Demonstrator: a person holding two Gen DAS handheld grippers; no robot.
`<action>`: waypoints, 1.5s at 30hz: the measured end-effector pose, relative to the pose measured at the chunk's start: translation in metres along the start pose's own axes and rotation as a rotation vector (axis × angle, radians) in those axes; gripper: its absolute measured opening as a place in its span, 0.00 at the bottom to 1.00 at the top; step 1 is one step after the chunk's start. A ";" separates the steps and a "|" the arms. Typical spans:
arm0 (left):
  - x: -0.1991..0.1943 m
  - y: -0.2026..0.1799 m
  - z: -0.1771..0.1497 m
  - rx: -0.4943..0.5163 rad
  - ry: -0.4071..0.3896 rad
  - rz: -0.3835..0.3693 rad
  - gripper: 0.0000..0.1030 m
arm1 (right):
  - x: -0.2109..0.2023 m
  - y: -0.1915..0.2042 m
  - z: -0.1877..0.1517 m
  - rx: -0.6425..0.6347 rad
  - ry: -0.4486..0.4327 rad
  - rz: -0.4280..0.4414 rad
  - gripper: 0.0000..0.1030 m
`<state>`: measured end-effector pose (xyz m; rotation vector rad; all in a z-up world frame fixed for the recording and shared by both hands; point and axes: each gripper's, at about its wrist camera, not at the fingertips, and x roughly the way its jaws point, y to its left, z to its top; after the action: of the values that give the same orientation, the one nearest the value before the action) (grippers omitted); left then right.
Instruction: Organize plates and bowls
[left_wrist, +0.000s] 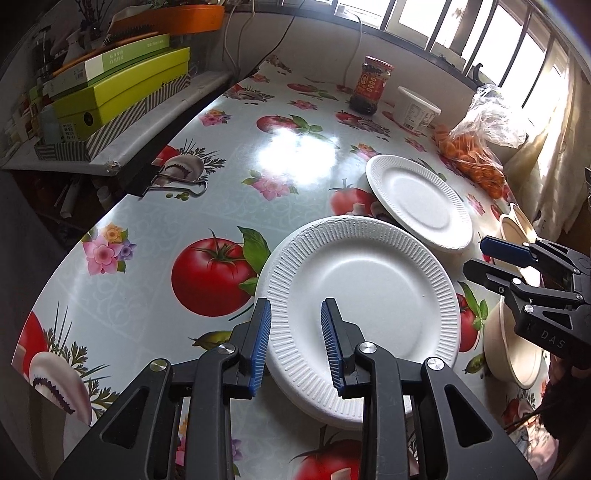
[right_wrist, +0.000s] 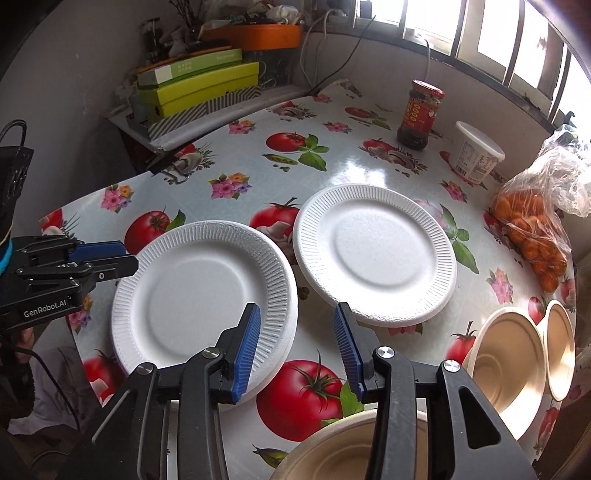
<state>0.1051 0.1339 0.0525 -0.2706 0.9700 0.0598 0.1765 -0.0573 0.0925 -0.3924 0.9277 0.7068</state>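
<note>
Counter: we see a glossy cloth printed with tomatoes and flowers.
Plates: near plate stack, we find a single plate just beside it.
Bowls: three beige bowls at the right edge.
Far side: sauce jar, white tub, bag of oranges.

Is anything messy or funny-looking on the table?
Nothing is spilled or broken. The far white plate looks tipped, its near edge seeming to rest on the plate stack. The tan bowls sit apart, not yet stacked.
</note>
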 end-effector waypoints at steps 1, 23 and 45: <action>0.000 -0.002 0.001 0.002 -0.001 -0.002 0.28 | -0.002 -0.001 0.000 -0.001 -0.009 -0.008 0.40; 0.015 -0.050 0.033 0.072 -0.027 -0.041 0.28 | -0.031 -0.031 0.006 -0.001 -0.167 -0.216 0.41; 0.037 -0.081 0.061 0.125 -0.026 -0.048 0.28 | -0.049 -0.074 0.003 0.103 -0.196 -0.174 0.46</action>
<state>0.1893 0.0688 0.0706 -0.1775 0.9370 -0.0411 0.2104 -0.1265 0.1358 -0.3025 0.7316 0.5256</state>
